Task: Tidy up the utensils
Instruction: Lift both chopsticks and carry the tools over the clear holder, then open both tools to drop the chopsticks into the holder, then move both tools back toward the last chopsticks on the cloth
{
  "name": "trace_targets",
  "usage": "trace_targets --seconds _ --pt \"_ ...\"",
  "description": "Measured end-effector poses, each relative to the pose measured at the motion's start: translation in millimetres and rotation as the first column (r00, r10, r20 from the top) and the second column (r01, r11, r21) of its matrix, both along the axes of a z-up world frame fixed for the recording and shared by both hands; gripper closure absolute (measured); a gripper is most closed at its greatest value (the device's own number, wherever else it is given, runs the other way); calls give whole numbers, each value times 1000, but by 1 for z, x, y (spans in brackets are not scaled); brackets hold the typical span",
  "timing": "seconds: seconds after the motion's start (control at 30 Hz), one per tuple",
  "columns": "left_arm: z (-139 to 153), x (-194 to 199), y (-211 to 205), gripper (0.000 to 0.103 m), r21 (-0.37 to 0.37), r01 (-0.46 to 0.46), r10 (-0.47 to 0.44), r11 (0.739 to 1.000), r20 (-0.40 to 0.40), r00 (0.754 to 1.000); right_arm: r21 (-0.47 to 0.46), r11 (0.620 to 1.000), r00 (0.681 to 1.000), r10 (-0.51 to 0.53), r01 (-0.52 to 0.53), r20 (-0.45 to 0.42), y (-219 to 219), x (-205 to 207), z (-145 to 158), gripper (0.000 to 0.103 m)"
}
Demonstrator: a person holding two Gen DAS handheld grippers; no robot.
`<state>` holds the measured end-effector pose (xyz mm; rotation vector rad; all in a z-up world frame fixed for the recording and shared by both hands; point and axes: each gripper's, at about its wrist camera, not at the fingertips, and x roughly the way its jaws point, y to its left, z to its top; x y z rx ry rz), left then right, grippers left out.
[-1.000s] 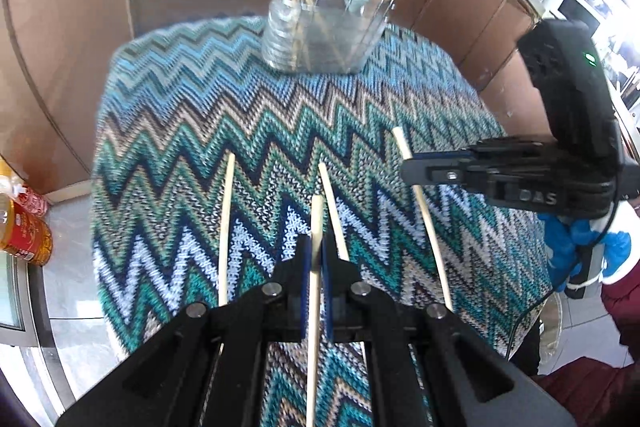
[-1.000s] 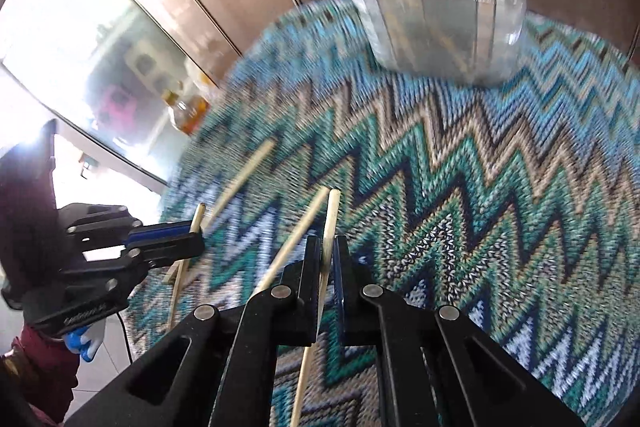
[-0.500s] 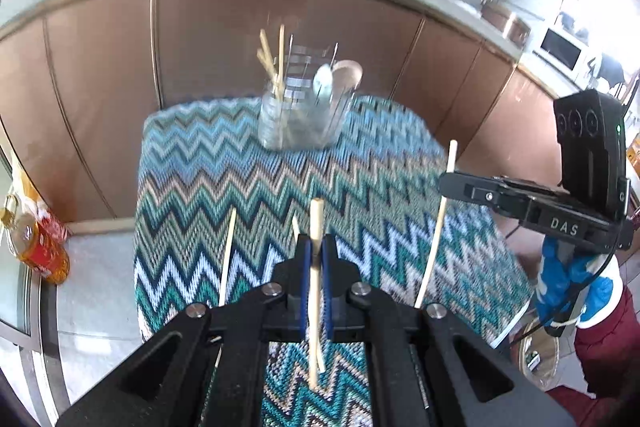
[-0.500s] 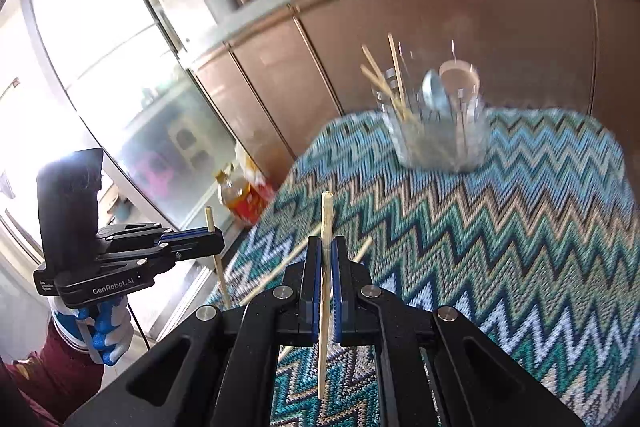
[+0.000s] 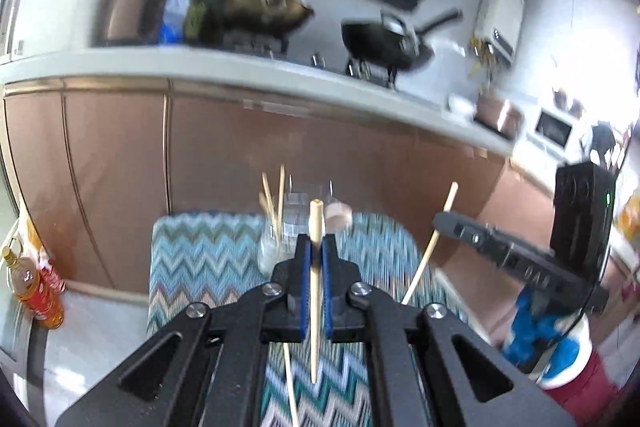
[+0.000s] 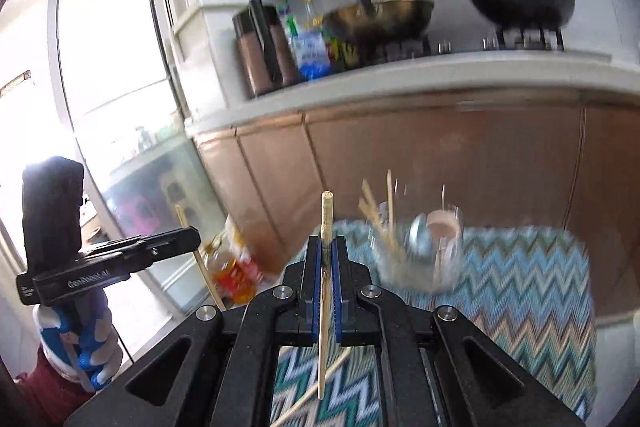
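The left hand-held gripper [image 5: 316, 259] clamps its blue pads on a wooden chopstick [image 5: 315, 291] that stands upright between them, its square top above the fingertips. Below lies the bench under a zigzag-patterned cloth [image 5: 200, 259], with one loose chopstick [image 5: 290, 383] on it. At the far end a clear utensil holder [image 5: 280, 247] carries several chopsticks and a spoon, blurred. To the right, the right hand-held gripper [image 5: 440, 221], gripped by a blue-and-white gloved hand [image 5: 532, 331], pinches another chopstick [image 5: 430, 247] that is tilted. Behind runs a kitchen counter [image 5: 240, 67] with two woks.
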<state>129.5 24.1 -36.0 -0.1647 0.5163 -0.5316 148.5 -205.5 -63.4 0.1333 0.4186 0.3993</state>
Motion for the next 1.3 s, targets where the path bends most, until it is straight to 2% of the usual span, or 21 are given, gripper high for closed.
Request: trace_targets --seconds 0.17,0.3,0.4,0.53,0.7,0.87,0.93,1.0,1.17,1.3 --pt "27 44 -10 98 -114 -72 83 991 92 992 -30 999 993 -26 30 112 4 42 26 98" --pt "29 87 -27 98 -164 -136 159 977 135 978 -50 997 984 -55 64 169 4 80 30 98" --pt "18 118 -39 98 -172 -175 200 970 143 969 -48 996 981 -71 81 178 -1 109 22 98" --pt "-11 163 -56 98 -155 -216 234 964 107 966 -57 994 980 -87 99 177 -5 146 4 98" --pt "-48 187 -69 98 -126 -248 260 960 85 962 -89 990 982 -94 109 162 -5 168 -27 98" --pt "-66 192 -74 97 -110 -249 258 962 82 963 -96 989 985 -100 114 139 -9 169 -49 96" --pt "-63 189 -72 96 -114 -250 261 961 85 962 -88 989 984 -105 119 144 -12 164 -46 88" --pt "-53 182 -67 94 -125 -249 262 960 100 960 -84 989 981 -109 124 159 -14 157 -38 84" --pt "-20 148 -53 78 -137 -245 265 960 159 951 -71 987 972 -126 142 198 -19 127 -10 82" --pt "5 113 -39 66 -140 -256 281 957 205 938 -58 986 963 -140 157 229 -20 94 11 76"
